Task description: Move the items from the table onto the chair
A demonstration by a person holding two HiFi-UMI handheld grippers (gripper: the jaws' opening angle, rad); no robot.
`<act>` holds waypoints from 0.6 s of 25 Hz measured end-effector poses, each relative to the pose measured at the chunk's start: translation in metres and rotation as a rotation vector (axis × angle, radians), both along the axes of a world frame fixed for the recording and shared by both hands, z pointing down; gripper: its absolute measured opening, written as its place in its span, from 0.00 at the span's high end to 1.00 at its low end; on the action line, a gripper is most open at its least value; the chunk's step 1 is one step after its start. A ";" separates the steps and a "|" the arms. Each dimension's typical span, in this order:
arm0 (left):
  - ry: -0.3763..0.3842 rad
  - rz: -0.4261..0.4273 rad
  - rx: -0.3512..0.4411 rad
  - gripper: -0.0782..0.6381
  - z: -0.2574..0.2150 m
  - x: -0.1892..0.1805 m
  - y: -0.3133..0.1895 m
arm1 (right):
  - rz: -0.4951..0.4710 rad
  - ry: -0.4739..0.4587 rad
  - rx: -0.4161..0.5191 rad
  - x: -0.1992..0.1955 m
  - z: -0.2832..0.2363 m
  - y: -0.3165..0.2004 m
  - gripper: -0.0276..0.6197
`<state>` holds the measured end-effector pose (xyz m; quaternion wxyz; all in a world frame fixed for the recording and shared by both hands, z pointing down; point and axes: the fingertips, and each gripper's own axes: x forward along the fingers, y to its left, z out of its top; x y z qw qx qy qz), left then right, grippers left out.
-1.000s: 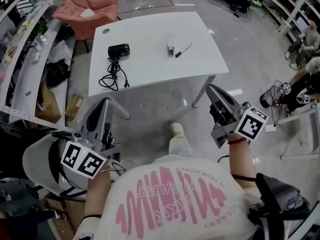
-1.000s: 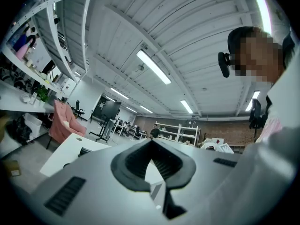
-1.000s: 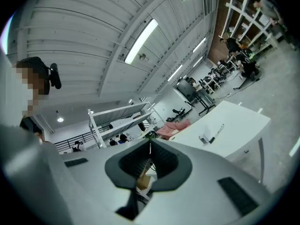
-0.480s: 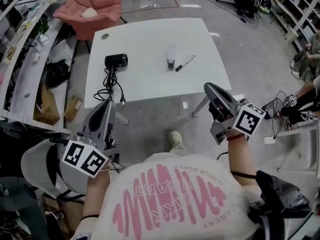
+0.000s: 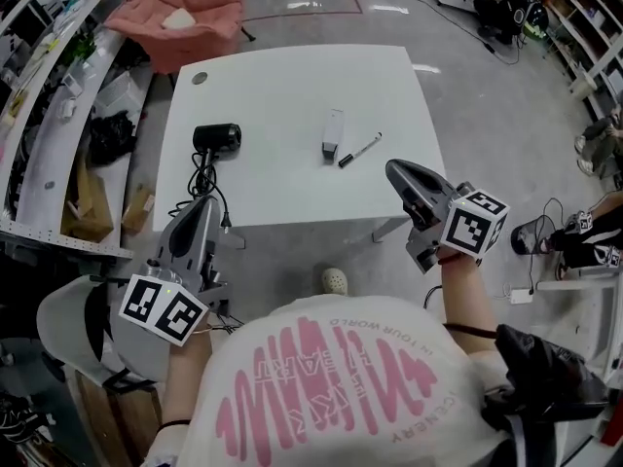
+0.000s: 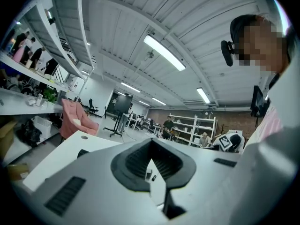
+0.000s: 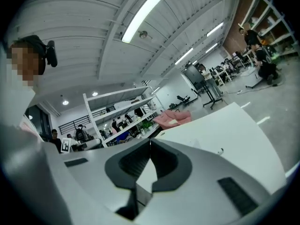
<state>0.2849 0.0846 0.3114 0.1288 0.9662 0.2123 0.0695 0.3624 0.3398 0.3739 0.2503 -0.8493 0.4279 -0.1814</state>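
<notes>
Left gripper (image 5: pixel 201 205) and right gripper (image 5: pixel 392 171): jaws pressed together, empty, both at the near edge of the white table (image 5: pixel 292 86). On the table: black hair dryer (image 5: pixel 216 136) at left, its cord (image 5: pixel 202 175) trailing toward the left gripper; white box (image 5: pixel 332 132) and marker (image 5: pixel 359 150) side by side mid-table. Pink chair (image 5: pixel 185 17) beyond the far left corner; shelves (image 5: pixel 49 134) along the left; grey floor (image 5: pixel 496 115).
</notes>
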 end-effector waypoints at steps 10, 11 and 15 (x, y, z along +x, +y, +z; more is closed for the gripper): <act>-0.069 -0.104 -0.046 0.88 0.039 0.028 -0.016 | -0.081 0.011 -0.141 0.068 0.053 -0.004 0.93; -0.076 -0.119 -0.061 0.88 0.039 0.030 -0.017 | -0.108 0.014 -0.179 0.075 0.060 -0.005 0.93; -0.105 -0.173 -0.033 0.88 0.035 0.039 -0.026 | -0.247 0.046 -0.407 0.100 0.090 -0.012 0.83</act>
